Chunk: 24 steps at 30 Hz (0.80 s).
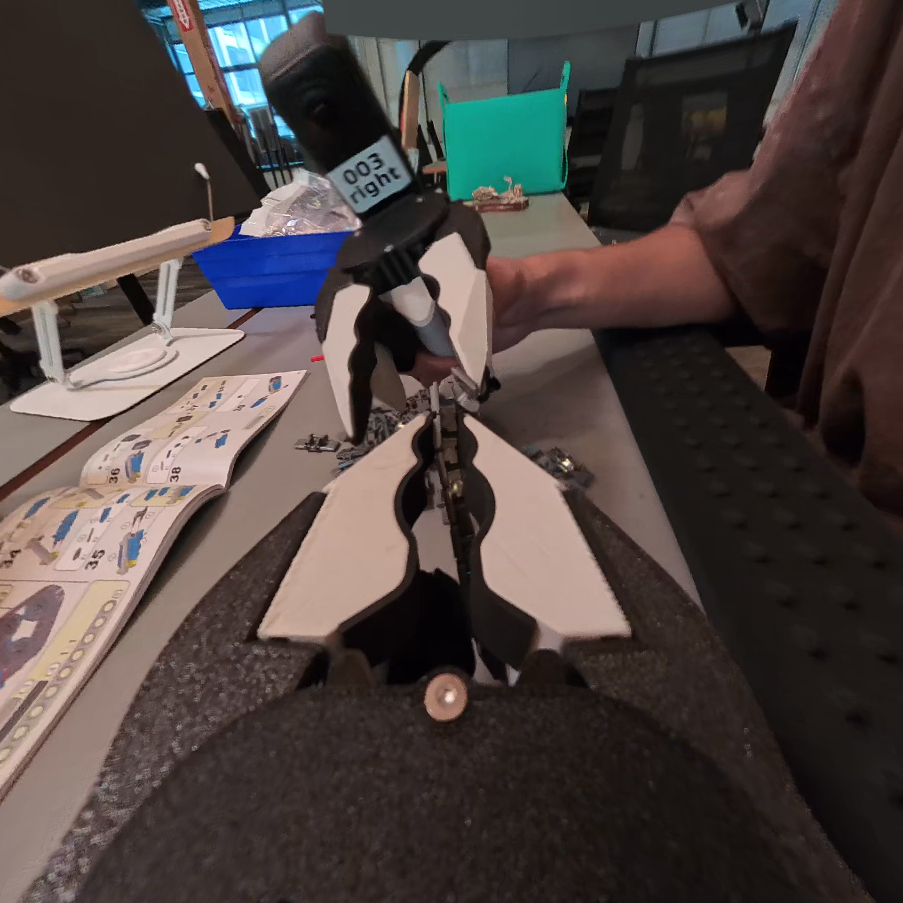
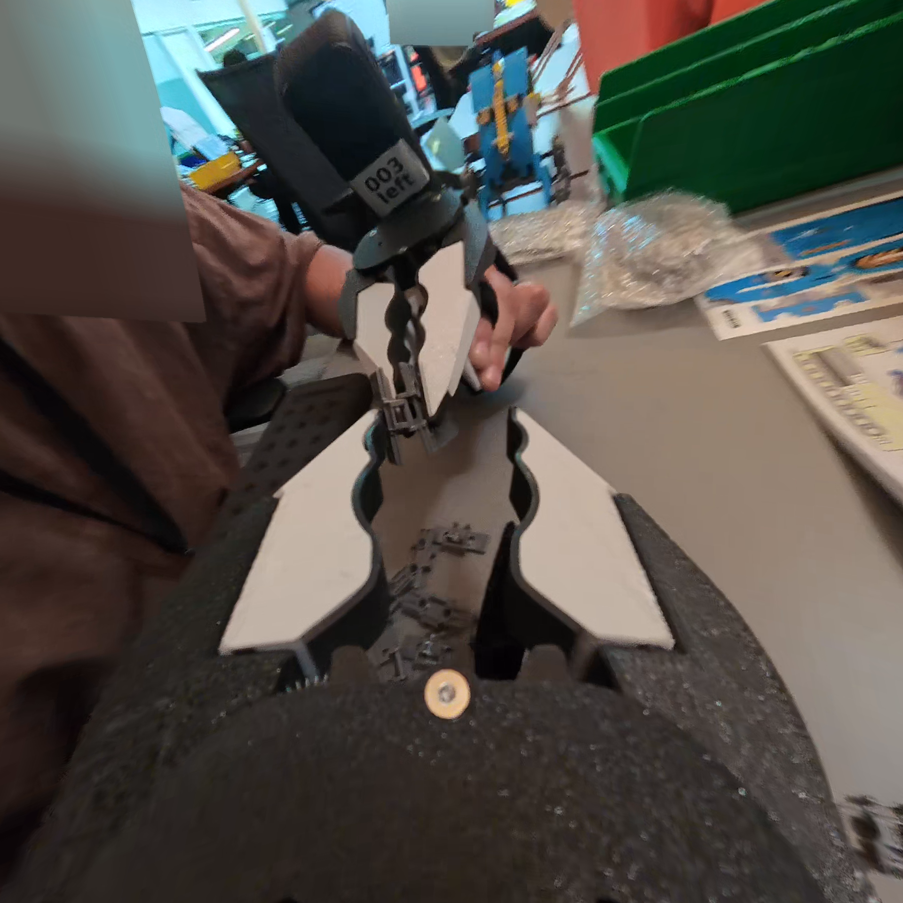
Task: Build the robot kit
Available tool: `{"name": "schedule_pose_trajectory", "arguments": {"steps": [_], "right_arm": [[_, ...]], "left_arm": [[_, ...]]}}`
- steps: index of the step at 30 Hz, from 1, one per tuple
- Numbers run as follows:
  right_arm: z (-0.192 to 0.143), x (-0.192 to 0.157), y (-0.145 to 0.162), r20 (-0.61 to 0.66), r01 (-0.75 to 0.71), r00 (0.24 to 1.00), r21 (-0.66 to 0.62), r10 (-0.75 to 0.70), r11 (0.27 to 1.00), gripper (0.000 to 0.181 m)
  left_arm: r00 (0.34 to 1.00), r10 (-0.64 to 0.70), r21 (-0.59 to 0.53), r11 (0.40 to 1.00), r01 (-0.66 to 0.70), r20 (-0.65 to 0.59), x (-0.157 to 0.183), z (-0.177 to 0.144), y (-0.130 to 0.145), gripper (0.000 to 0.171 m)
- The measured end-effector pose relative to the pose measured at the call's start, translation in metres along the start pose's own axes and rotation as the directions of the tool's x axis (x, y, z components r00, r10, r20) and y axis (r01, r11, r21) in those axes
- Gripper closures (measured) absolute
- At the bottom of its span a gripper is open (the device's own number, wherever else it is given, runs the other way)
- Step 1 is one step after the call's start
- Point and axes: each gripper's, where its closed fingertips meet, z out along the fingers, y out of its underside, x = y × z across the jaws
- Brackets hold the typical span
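The left gripper [image 1: 445,430] has its fingers [image 1: 361,532] pinched tight on a thin dark brick part [image 1: 452,483], held up above the grey worktop [image 1: 576,391]. The right gripper [image 2: 442,420] has its fingers [image 2: 312,552] spread wide with nothing in them, and one fingertip is just beside the part [image 2: 403,420]. Loose bricks [image 2: 430,606] lie in a pile on the worktop under both grippers, and an open booklet [image 1: 146,488] and a blue bin [image 1: 273,273] sit off to the side.

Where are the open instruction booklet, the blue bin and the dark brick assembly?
instruction booklet [image 1: 146,493]: left wrist view, open page.
blue bin [image 1: 273,271]: left wrist view, front wall.
dark brick assembly [image 2: 403,422]: right wrist view, its frame.
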Motion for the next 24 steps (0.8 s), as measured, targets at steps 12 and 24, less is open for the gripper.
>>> {"name": "schedule_pose_trajectory", "arguments": {"steps": [12,24], "right_arm": [[-0.006,0.005,-0.016,-0.141,0.11,0.985,0.049,-0.102,0.993,0.14],[-0.001,0.001,-0.018,-0.278,0.324,0.903,-0.062,-0.328,0.944,0.168]], "left_arm": [[0.987,-0.161,0.102,0.981,0.163,-0.029,-0.014,-0.006,-0.009,0.165],[0.988,-0.156,0.083,0.984,0.155,0.002,-0.022,-0.007,-0.004,0.164]]}}
